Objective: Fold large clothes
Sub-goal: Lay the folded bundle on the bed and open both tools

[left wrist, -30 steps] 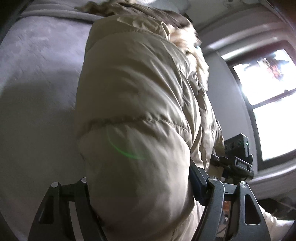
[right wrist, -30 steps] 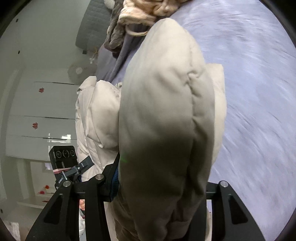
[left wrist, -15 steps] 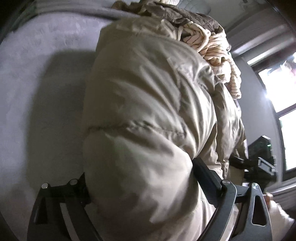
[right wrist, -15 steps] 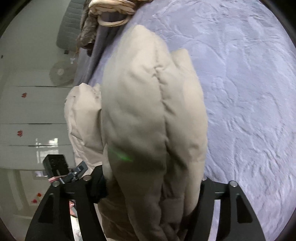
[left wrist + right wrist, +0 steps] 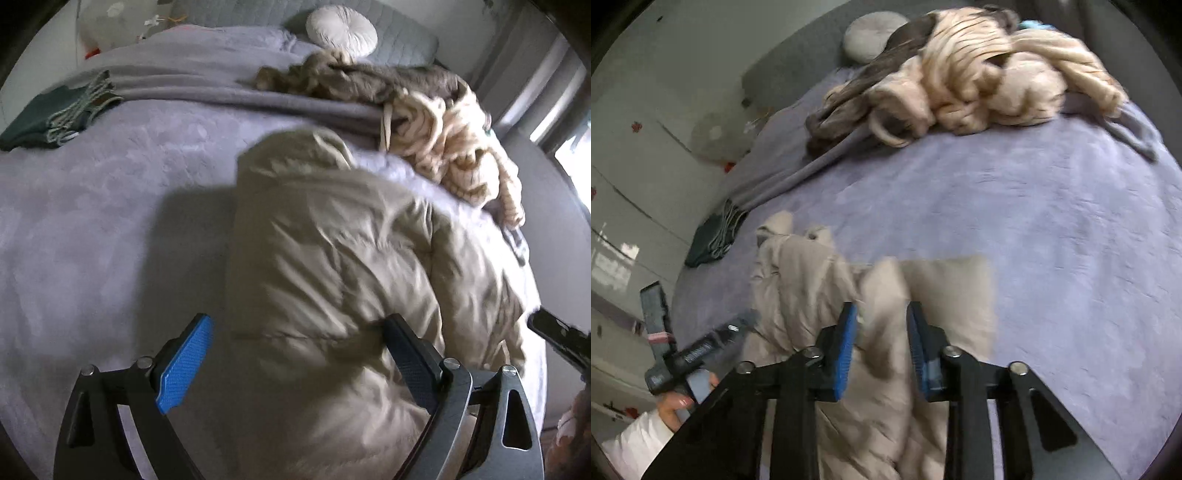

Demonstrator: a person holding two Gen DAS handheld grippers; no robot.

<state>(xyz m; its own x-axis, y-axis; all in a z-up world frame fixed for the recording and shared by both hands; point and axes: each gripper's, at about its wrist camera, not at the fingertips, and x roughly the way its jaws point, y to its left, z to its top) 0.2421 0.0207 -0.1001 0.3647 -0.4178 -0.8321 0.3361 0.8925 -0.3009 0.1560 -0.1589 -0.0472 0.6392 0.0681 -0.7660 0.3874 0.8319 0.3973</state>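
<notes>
Beige puffer jacket point(image 5: 351, 280) lies on the lavender bedspread point(image 5: 92, 221), bunched and quilted, fabric creased with a slight sheen. From my left wrist view it reads as one thick mound running from the camera toward the middle of the bed, with a narrower end, possibly a sleeve or hood, reaching toward the pile of knitwear point(image 5: 454, 147). From my right wrist view the same jacket point(image 5: 820, 295) looks flatter, with a rumpled ridge on the left and a squarer flap on the right.

Left gripper point(image 5: 295, 350): jaws spread wide. The blue-padded finger sits clear of the jacket on the bare bedspread; the dark finger presses against the jacket's side. I see nothing clamped.

Right gripper point(image 5: 881, 328): jaws partly apart, a fold of jacket standing between the blue pads point(image 5: 846, 343). I cannot tell whether they pinch it or merely straddle it; that area is smeared by motion blur.

Hard to read: the jacket's near edge is cut off by the frame bottom in both views; no zipper or collar can be made out. A round cushion point(image 5: 341, 31) sits against the headboard, and a dark green folded cloth point(image 5: 44, 118) lies at the bed's left edge.
</notes>
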